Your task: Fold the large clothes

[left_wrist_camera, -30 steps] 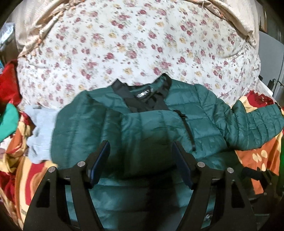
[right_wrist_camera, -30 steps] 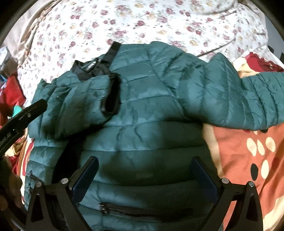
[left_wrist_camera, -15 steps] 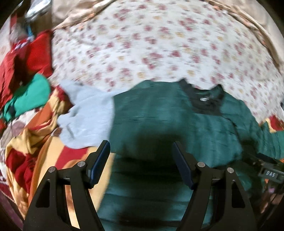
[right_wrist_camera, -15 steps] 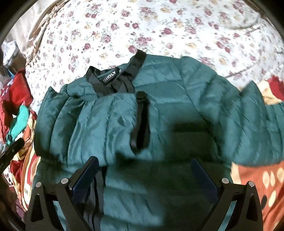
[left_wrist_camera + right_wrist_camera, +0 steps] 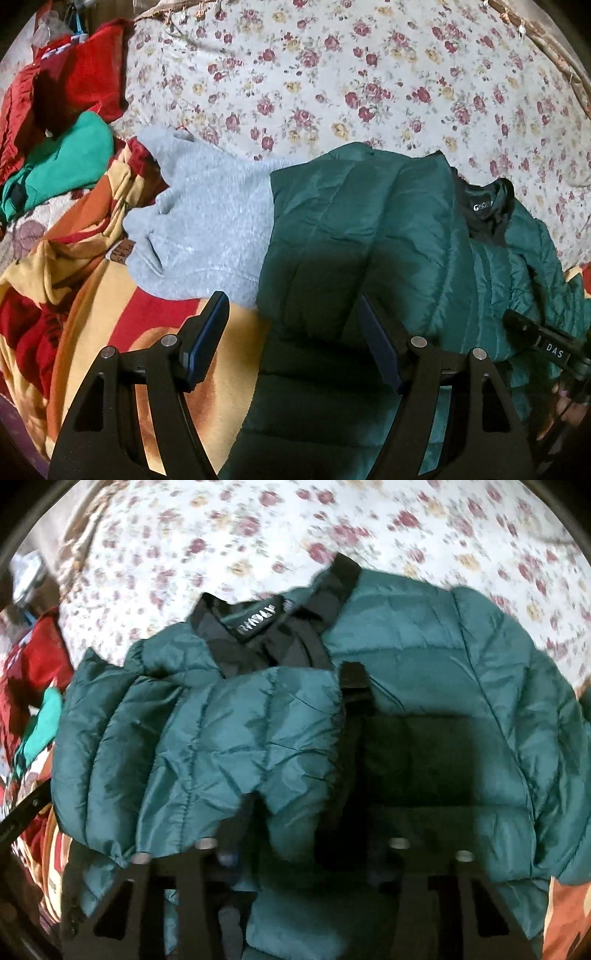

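A dark green quilted puffer jacket with a black collar lies on the bed. Its left sleeve is folded across the chest. My left gripper is open and empty, hovering over the jacket's left edge. My right gripper is low against the jacket's front, and the jaws look narrowed. Blur and padded fabric hide the fingertips, so I cannot tell if it grips the jacket. The right gripper's body also shows at the right edge of the left wrist view.
A grey fleece garment lies left of the jacket. Red and bright green clothes are piled at far left. A floral quilt lies behind, and an orange, red and yellow blanket is underneath.
My left gripper swung left, off the jacket's middle to its left edge, bringing the grey fleece into view. My right gripper moved forward and down onto the jacket's front, its jaws narrowing.
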